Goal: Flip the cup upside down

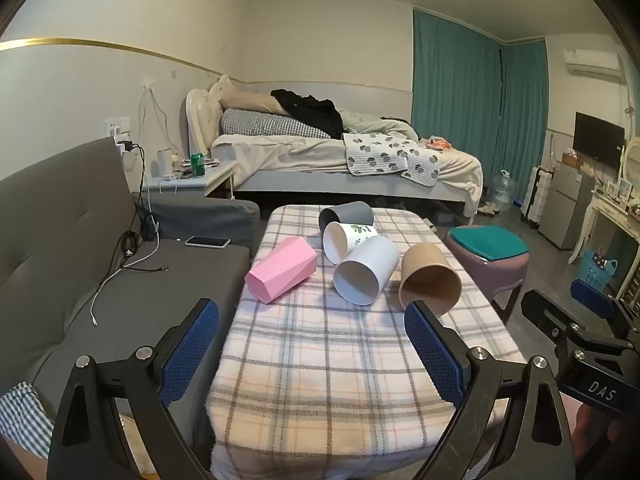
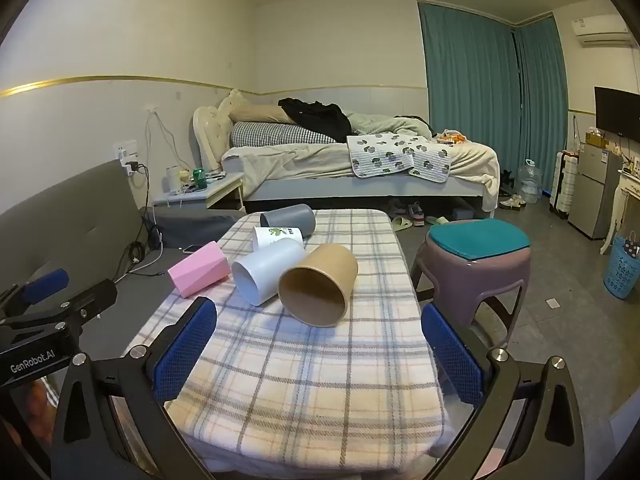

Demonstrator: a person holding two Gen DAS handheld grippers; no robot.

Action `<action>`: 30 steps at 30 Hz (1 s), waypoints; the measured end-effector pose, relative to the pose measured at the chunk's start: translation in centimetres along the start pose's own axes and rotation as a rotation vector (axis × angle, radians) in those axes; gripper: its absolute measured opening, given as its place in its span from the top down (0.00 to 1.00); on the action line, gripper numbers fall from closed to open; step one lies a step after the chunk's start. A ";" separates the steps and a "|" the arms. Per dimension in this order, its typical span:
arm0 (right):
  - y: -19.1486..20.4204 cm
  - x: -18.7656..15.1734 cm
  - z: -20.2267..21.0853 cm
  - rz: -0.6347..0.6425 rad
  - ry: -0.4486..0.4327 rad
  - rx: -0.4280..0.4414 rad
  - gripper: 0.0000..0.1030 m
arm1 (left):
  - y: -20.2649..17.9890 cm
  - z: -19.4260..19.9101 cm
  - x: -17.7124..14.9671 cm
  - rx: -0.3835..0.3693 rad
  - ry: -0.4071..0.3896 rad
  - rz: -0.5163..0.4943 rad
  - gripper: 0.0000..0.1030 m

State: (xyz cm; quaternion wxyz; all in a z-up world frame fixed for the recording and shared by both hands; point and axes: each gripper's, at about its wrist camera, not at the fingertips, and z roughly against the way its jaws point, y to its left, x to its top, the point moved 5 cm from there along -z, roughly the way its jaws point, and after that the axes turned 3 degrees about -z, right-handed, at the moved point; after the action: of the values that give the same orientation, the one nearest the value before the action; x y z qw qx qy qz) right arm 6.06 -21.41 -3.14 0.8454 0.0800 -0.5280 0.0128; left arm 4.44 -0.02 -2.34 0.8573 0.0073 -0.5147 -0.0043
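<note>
Several cups lie on their sides on a plaid-covered table (image 1: 320,360) (image 2: 304,380): a pink faceted cup (image 1: 282,269) (image 2: 199,268), a plain white cup (image 1: 366,274) (image 2: 268,270), a brown cup (image 1: 430,278) (image 2: 320,286), a white cup with a green print (image 1: 346,238) (image 2: 278,237) and a grey cup (image 1: 348,214) (image 2: 289,218). My left gripper (image 1: 316,350) is open and empty, above the table's near half. My right gripper (image 2: 320,350) is open and empty, just short of the brown cup's mouth. The right gripper also shows at the left view's right edge (image 1: 576,320).
A grey sofa (image 1: 80,240) with a phone (image 1: 207,242) and cables stands left of the table. A purple stool with a teal cushion (image 2: 478,256) stands to the right. A bed (image 2: 360,160) and a nightstand (image 2: 208,192) lie beyond.
</note>
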 end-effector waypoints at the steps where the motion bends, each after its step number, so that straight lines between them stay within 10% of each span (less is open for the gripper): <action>1: 0.0 0.0 0.0 0.002 0.000 -0.002 0.00 | 0.0 0.0 0.0 -0.002 -0.003 0.003 0.06; 30: 0.0 -0.1 0.0 -0.002 0.007 -0.001 0.00 | 0.0 0.0 0.0 -0.004 -0.003 0.005 0.06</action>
State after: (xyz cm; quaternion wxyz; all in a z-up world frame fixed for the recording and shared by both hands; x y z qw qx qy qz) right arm 6.07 -21.36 -3.22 0.8472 0.0801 -0.5251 0.0120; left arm 4.41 0.02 -2.31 0.8565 0.0044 -0.5162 -0.0031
